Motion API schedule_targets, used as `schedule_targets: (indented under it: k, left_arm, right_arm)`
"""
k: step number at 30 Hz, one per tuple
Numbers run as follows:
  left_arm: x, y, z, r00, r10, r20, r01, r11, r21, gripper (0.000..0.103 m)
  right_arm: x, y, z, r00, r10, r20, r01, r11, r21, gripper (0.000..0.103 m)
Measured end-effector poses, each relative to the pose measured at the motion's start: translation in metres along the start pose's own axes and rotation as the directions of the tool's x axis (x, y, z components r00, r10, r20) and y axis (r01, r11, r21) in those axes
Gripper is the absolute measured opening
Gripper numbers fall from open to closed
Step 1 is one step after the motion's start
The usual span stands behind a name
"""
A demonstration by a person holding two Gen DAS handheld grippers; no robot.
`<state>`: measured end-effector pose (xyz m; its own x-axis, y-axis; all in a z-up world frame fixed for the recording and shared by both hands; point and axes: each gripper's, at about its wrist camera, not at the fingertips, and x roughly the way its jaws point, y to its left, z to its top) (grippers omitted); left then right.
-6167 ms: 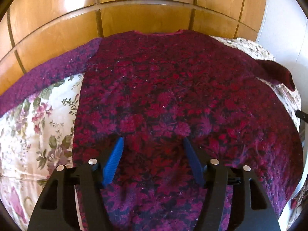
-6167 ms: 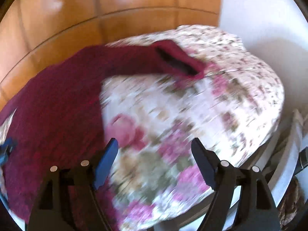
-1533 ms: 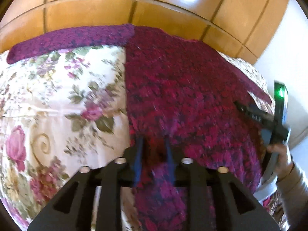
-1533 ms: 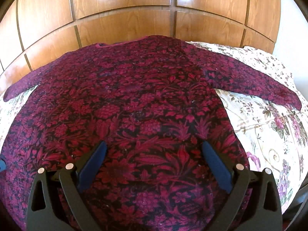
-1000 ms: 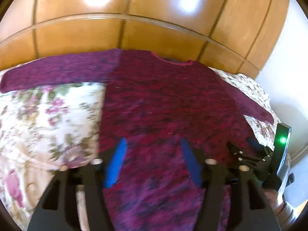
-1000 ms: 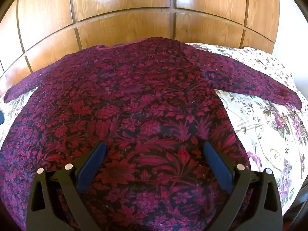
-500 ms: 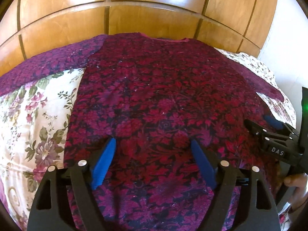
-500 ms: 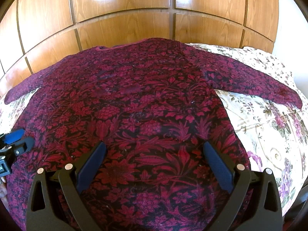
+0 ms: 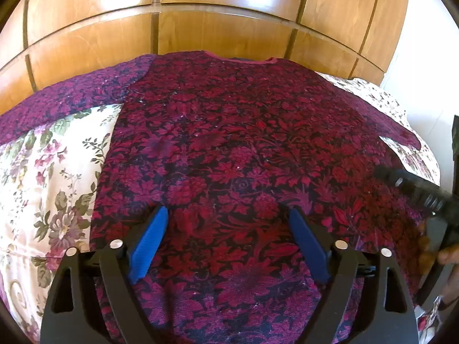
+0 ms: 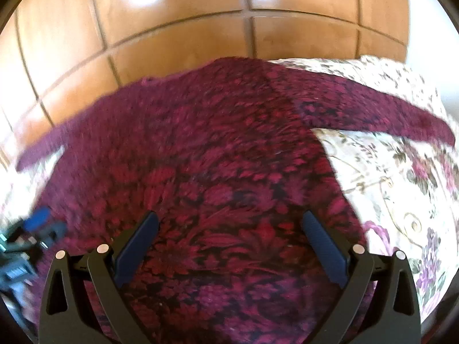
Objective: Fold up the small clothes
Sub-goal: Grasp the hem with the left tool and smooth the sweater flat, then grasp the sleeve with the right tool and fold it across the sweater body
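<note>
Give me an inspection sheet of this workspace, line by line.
Surface: floral bedspread, bare either side of the garment.
Job's things: red patterned sweater spread flat, neckline toward the headboard, left sleeve and right sleeve stretched outward; no fold made yet.
Clutter: nothing seen.
Grippers: left tool open above the lower body; right tool open, also above it, view blurred.
Cables: nothing seen.
Surroundings: wooden panelled headboard, white wall.
</note>
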<state>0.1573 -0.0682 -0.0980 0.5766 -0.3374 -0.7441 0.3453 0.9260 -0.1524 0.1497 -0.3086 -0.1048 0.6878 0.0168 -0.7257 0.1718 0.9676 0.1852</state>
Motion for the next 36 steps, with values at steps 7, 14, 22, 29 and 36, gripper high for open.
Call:
schedule_targets:
  k: [7, 14, 22, 29, 36]
  left_arm:
    - [0.002, -0.004, 0.001, 1.000, 0.011, -0.004, -0.011, 1.000, 0.020, 0.090]
    - [0.004, -0.006, 0.001, 1.000, 0.015, -0.008, -0.015, 0.999, 0.029, 0.093]
    - [0.006, -0.010, 0.002, 1.000, 0.022, -0.010, -0.022, 0.999, 0.031, 0.094]
    - [0.010, -0.013, 0.003, 1.000, 0.021, -0.018, -0.020, 0.999, 0.044, 0.098]
    - [0.010, -0.013, 0.003, 1.000, 0.020, -0.018, -0.019, 0.999, 0.044, 0.098]
  right_arm:
    - [-0.014, -0.103, 0.021, 0.999, -0.040, 0.021, 0.031, 0.944, 0.328, 0.094]
    - [0.005, -0.212, 0.055, 0.996, -0.086, 0.021, 0.059, 0.821, 0.567, 0.072]
    - [0.040, -0.273, 0.109, 0.988, -0.156, 0.002, 0.112, 0.717, 0.688, 0.065]
    - [0.054, -0.258, 0.146, 0.958, -0.276, -0.070, 0.270, 0.800, 0.535, 0.025]
    - [0.052, -0.168, 0.172, 0.946, -0.322, 0.028, 0.311, 0.930, 0.196, 0.018]
